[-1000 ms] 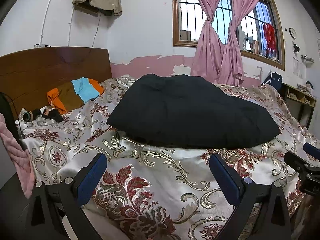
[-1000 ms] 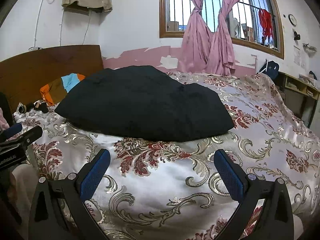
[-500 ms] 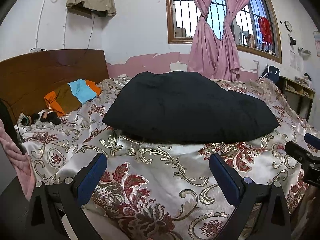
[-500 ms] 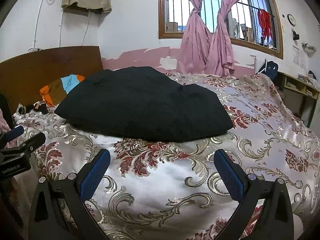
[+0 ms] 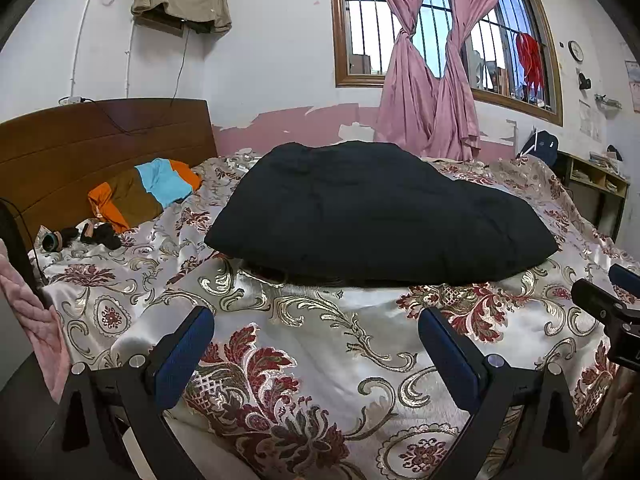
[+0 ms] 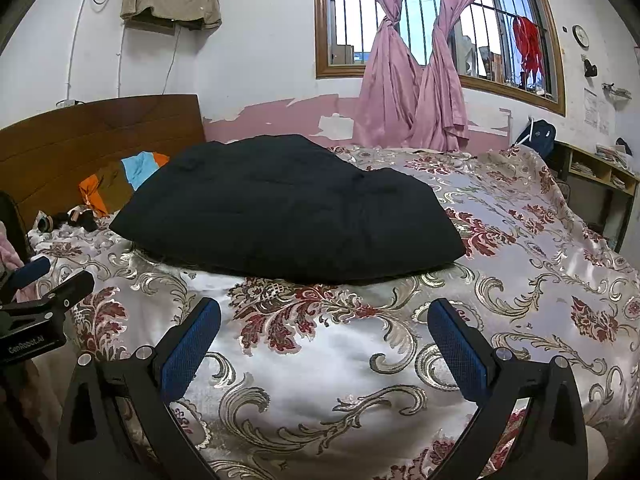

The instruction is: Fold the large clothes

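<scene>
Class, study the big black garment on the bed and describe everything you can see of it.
The black garment is a large, dark, puffy piece, apparently padded or quilted, with faint creases and no visible print. It lies in a compact, mounded heap, seemingly folded, on the floral bedspread, which alone touches it. Its near edge sits slightly raised, with shadow beneath. Sleeves, collar and fastenings cannot be made out. Both the left gripper and right gripper are open and apart from it.

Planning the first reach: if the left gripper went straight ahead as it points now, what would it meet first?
Probably the black garment. The open left gripper hangs over the floral bedspread, aimed at the garment's near edge; depth is unclear.
</scene>
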### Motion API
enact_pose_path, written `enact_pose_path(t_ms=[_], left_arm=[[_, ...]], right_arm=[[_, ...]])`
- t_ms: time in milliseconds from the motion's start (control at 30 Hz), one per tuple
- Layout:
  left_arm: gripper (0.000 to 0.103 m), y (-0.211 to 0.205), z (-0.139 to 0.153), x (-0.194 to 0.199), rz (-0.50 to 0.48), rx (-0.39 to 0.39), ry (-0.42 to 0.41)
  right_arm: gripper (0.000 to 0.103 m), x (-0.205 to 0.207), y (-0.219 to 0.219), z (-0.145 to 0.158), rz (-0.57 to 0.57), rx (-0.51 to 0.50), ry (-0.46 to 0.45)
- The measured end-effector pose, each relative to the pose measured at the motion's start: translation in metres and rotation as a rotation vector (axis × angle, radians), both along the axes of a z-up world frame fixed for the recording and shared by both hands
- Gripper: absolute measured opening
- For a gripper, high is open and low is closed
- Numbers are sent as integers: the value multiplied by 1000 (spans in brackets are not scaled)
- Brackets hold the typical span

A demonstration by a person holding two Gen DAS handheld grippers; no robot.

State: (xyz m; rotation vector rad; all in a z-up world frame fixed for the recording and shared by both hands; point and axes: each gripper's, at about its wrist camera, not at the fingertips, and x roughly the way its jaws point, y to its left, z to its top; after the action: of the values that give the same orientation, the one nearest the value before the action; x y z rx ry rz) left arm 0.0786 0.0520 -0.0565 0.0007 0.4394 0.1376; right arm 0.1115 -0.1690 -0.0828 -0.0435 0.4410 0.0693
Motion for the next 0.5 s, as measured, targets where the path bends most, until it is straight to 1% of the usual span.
enact_pose_path(t_ms=[500], left_arm=[[103, 0, 0, 0, -1, 0, -4]], right_arm=[[102, 0, 1, 1, 0, -2, -3]])
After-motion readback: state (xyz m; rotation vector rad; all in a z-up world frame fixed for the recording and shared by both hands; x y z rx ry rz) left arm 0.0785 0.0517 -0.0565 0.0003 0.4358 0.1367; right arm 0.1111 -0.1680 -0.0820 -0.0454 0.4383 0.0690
